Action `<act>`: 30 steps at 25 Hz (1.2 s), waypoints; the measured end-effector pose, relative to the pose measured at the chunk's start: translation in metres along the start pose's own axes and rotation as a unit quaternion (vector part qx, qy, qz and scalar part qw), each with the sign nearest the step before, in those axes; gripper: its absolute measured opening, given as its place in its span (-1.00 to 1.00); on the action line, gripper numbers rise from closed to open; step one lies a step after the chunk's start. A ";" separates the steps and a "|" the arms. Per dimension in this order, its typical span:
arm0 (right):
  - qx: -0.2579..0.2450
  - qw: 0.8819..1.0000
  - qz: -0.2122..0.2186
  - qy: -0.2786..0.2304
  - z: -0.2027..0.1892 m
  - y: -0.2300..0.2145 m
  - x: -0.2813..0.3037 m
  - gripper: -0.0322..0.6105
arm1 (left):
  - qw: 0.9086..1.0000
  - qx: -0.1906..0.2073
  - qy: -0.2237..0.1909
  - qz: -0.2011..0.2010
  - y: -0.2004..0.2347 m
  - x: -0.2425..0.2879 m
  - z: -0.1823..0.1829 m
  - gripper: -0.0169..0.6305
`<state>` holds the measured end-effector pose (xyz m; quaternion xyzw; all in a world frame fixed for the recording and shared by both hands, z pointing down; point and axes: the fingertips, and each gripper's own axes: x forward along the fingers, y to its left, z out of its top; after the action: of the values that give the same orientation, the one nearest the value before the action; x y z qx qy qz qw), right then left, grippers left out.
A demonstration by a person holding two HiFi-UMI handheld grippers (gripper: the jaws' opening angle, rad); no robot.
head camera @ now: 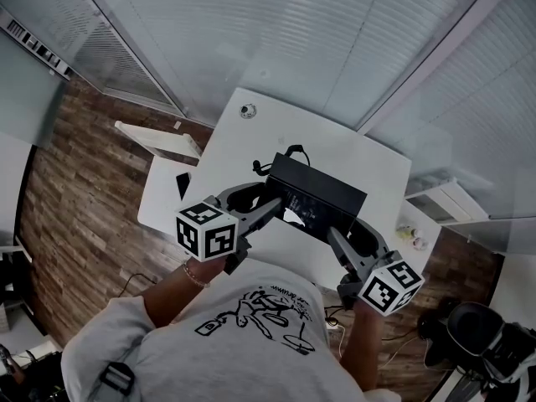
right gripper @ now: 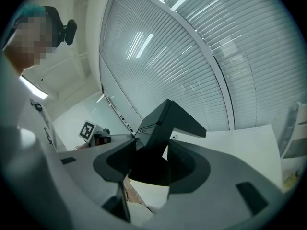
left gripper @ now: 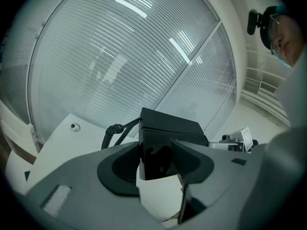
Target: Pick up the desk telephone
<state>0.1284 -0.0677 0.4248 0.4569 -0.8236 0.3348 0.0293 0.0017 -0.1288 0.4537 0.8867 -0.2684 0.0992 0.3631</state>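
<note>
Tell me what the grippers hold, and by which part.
The black desk telephone, held by both: left gripper clamps its left end, right gripper its right end.

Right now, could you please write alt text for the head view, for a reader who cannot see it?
A black desk telephone is held over a white desk, with the left gripper clamped on its left end and the right gripper on its right end. Its coiled cord shows at the far edge, and a grey printed T-shirt fills the bottom.
</note>
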 end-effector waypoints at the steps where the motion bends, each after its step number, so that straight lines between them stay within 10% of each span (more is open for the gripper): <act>1: -0.002 1.000 0.000 0.000 0.000 0.001 0.000 -0.27 | 1.000 0.001 -0.001 -0.001 0.000 -0.001 0.000 -0.31; 30: -0.002 1.000 0.000 0.008 0.003 -0.014 0.009 -0.29 | 1.000 0.001 0.009 0.000 0.009 0.014 0.001 -0.31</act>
<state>0.1346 -0.0807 0.4326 0.4543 -0.8240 0.3365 0.0365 0.0080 -0.1400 0.4637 0.8862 -0.2650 0.1078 0.3644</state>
